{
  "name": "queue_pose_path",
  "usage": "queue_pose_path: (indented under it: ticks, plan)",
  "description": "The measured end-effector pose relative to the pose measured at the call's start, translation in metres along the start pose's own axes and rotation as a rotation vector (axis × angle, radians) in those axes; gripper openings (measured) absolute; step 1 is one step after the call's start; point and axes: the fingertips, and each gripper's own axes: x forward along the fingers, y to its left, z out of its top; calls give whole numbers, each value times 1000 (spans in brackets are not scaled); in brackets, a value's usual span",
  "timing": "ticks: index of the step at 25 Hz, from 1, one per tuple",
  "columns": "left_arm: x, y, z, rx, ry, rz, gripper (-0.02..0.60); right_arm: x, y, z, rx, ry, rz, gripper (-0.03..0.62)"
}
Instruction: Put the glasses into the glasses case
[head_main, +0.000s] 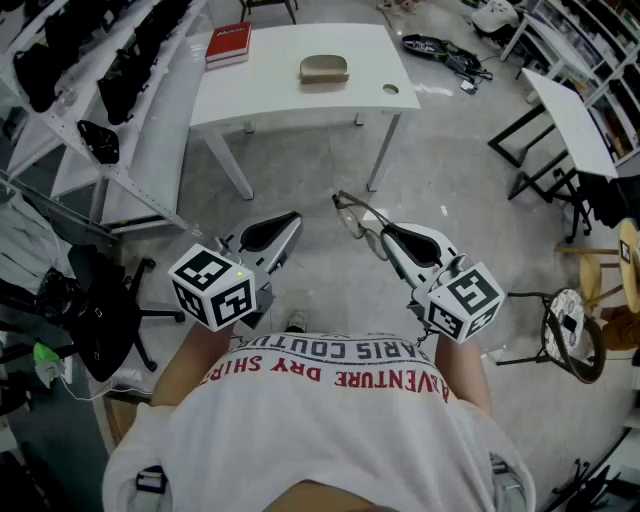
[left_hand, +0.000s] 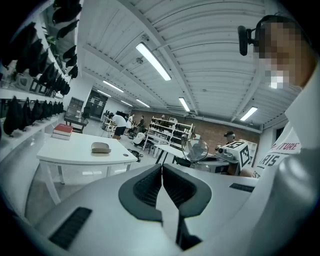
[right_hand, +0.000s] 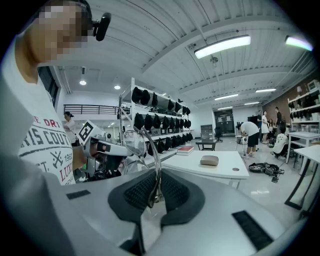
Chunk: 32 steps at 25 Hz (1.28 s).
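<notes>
My right gripper (head_main: 388, 234) is shut on a pair of thin-framed glasses (head_main: 356, 218), held in the air over the floor, well short of the white table (head_main: 280, 100). In the right gripper view the glasses (right_hand: 146, 142) stick up from between the pads (right_hand: 134, 192), gripped by the frame. The grey-tan glasses case (head_main: 323, 68) lies closed on the table's far middle; it also shows as the case (left_hand: 101, 147) and the case (right_hand: 209, 160). Beside the right one, my left gripper (head_main: 290, 220) is shut with nothing in it, its jaws (left_hand: 162, 169) pressed together.
A red book (head_main: 228, 43) lies on the table's far left corner, a small round mark (head_main: 390, 89) near its right edge. Shelves with black bags (head_main: 110, 90) line the left, a black office chair (head_main: 100, 310) stands near. A second table (head_main: 575, 120) and stool (head_main: 570, 335) are right.
</notes>
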Motion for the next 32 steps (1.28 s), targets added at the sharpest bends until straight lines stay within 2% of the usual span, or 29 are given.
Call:
queue_pose_path:
  ticks: [9,17,27,32]
  plan:
    - [-2,-35,-4,38,-13,-16,29,-34,9,2,-8,-34,-1,43]
    - [3,-52,-5,56,-18,-32,29,-50,3,-2,-35,-18,-47,43]
    - [27,-37,-6,63,-19,-47,29,-38,-22,-7,-48,-14,-75,44]
    - [39,-17,-4,57,-20,-51,29,-21,-38,-6,-51,-7,-90,44]
